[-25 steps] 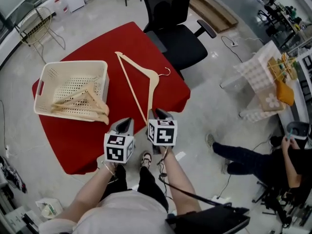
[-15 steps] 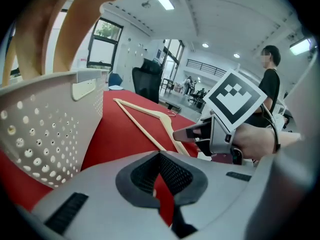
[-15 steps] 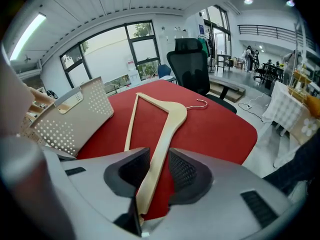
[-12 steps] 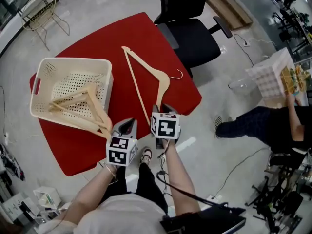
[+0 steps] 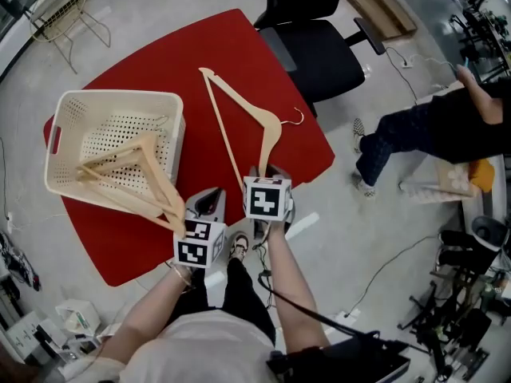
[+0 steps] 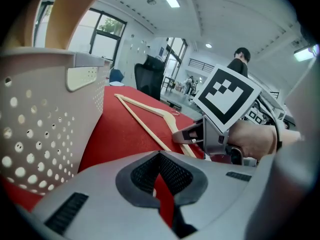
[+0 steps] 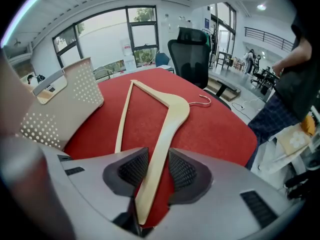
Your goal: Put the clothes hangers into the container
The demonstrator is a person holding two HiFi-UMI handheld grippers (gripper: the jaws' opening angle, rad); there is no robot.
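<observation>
Wood hanger (image 7: 169, 126) sat loose btwn your right claw's (image 7: 156, 170) just-opened jaws, left claw (image 6: 160, 176) ajar, empty; nxt: clamp, lift to basket (image 5: 120, 94).

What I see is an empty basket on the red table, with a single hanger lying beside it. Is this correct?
No. The basket is not empty: wooden hangers already lie in it, as the head view shows. It does stand on the red table, and a single hanger lies beside it.

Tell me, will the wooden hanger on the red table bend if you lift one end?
Probably not: the wooden hanger looks solid, so likely stiff. Held by one end, its long shape may swing down. Its wire hook could snag.
</observation>
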